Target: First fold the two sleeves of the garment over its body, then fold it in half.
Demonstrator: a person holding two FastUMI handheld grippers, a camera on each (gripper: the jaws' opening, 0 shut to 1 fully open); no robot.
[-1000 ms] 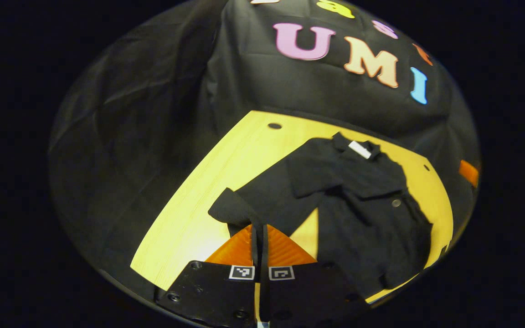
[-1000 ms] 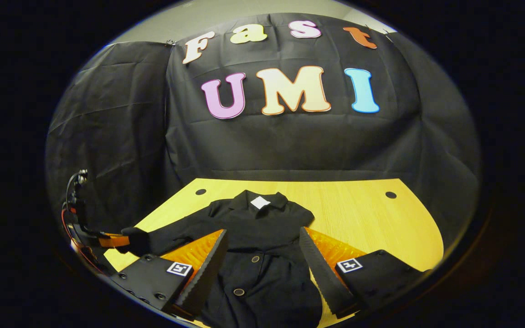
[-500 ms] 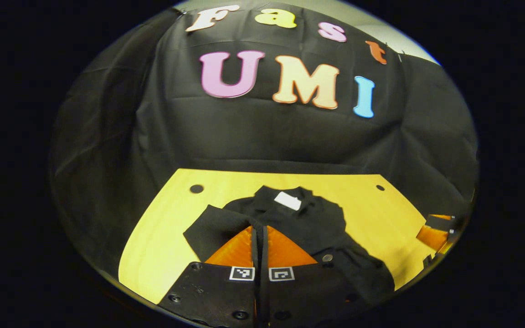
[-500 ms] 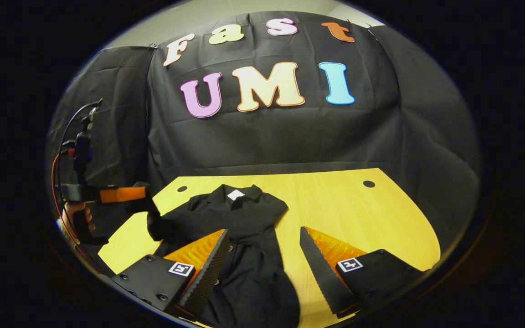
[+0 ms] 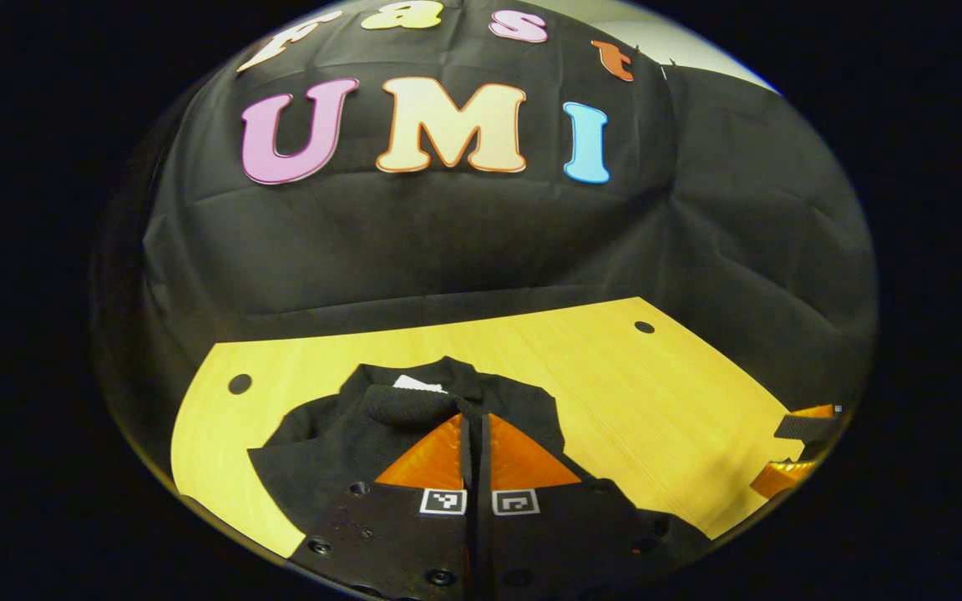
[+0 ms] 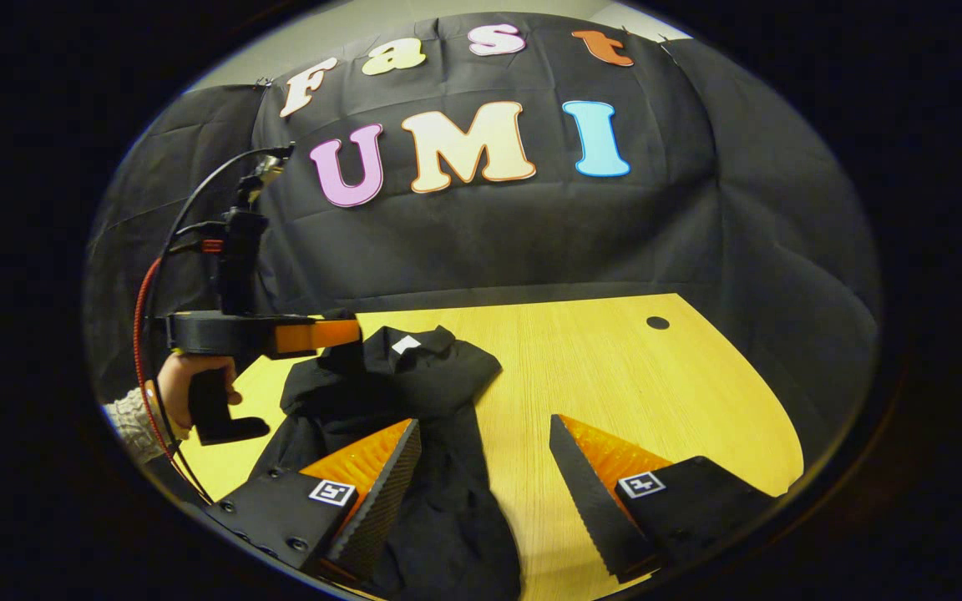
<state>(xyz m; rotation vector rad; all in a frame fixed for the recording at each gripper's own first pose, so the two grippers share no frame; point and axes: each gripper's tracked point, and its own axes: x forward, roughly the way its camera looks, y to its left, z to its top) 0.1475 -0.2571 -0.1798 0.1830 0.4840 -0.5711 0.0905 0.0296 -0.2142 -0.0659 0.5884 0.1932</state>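
Observation:
A black buttoned garment (image 6: 435,388) lies on the yellow table (image 6: 615,376), its collar with a white label (image 6: 404,343) toward the far wall. My left gripper (image 5: 474,416) is shut on the cuff of a sleeve (image 5: 410,405) and holds it lifted just above the collar area. In the right gripper view a hand (image 6: 176,384) holds that left gripper (image 6: 346,332), and the sleeve hangs from its tip over the garment's body. My right gripper (image 6: 485,467) stands open above the garment's lower right edge, with nothing between its fingers. It also appears at the far right (image 5: 794,451) in the left gripper view.
The table has a round cable hole near each far corner (image 6: 658,322) (image 5: 240,384). Bare tabletop stretches to the right of the garment. A red and black cable (image 6: 147,334) loops from the left gripper's handle. Black cloth walls close the booth behind.
My left gripper has carried the sleeve cuff from out at the garment's left side, up and across over its body, to near the collar. My right gripper stayed open.

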